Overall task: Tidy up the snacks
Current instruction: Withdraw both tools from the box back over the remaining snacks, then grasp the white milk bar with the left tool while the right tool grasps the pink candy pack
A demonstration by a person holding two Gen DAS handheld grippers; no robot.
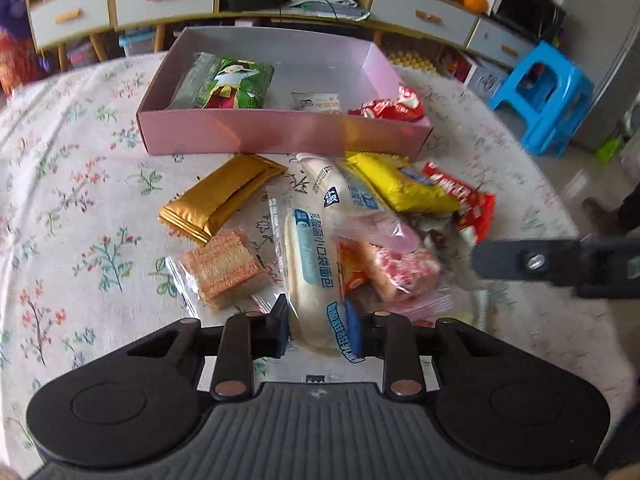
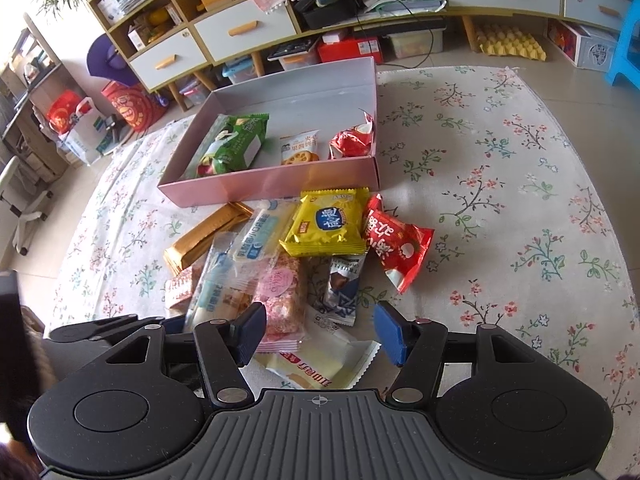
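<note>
On a floral-clothed table (image 1: 80, 184), loose snacks lie heaped just before a pink box (image 1: 280, 132) that already holds three packets. The left gripper (image 1: 322, 330) pinches a bread packet (image 1: 308, 264), likely bound for the box. The right gripper (image 2: 320, 336) hovers open, empty.

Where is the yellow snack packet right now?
In the right wrist view the yellow snack packet lies on the tablecloth just in front of the pink box, left of the red packet.
</note>
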